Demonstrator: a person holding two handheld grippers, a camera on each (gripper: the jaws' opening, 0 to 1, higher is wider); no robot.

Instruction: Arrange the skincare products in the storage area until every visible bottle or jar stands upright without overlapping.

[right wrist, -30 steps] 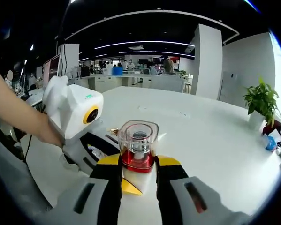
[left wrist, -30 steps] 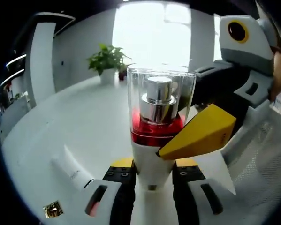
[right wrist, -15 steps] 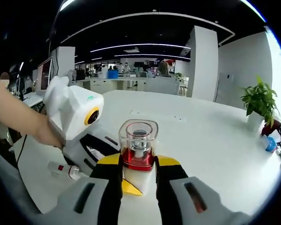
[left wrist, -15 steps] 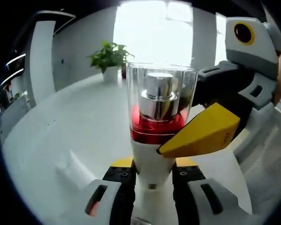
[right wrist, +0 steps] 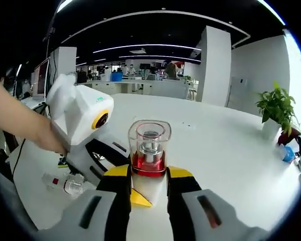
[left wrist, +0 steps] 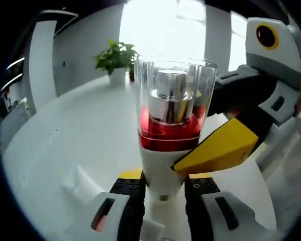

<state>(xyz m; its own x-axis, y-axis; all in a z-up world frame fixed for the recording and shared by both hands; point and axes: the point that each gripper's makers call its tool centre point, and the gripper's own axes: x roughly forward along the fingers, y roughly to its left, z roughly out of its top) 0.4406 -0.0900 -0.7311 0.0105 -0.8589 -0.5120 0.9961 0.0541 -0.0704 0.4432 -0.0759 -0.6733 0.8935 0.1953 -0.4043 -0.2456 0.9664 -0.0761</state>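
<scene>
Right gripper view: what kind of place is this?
Likely an open-plan office. Rows of desks run under ceiling light strips, a potted plant stands on the big white table, and both grippers hold a red-and-white bottle.

I'm working in a big open-plan office: in the right gripper view, rows of desks (right wrist: 140, 88) with people at them run under long ceiling light strips (right wrist: 140, 47), past a broad white column (right wrist: 213, 68). My white table (right wrist: 225, 145) sits near a bright window (left wrist: 160, 30), with a potted plant (left wrist: 115, 57) at its edge.
</scene>
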